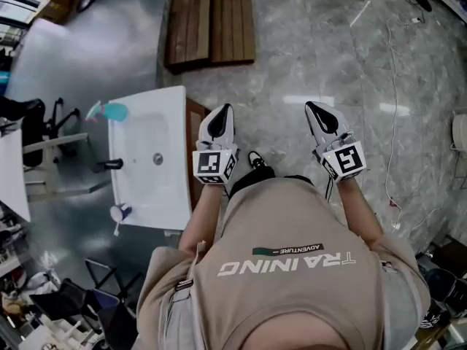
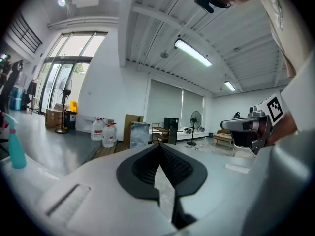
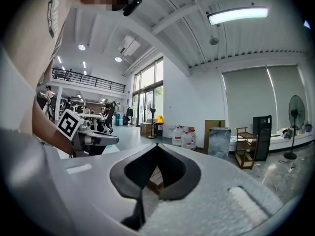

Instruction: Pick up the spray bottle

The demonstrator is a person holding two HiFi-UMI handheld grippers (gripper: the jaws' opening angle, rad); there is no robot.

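Observation:
The spray bottle (image 1: 109,111), teal with a pink nozzle, stands on the far left corner of a white washbasin (image 1: 171,115). In the left gripper view the spray bottle (image 2: 15,149) shows at the far left edge. My left gripper (image 1: 225,109) is held out level, just right of the basin and well apart from the bottle. Its jaws are shut with nothing between them, as the left gripper (image 2: 160,146) view shows. Further right, over the marble floor, my right gripper (image 1: 311,106) is also level. The right gripper (image 3: 156,145) view shows its jaws shut and empty.
A black tap (image 1: 109,165) and a cup (image 1: 119,213) with a toothbrush sit on the basin. A wooden pallet (image 1: 211,20) lies ahead on the floor. A cable (image 1: 390,86) runs along the right. Chairs and clutter crowd the left side. Water jugs (image 2: 103,132) stand by the far wall.

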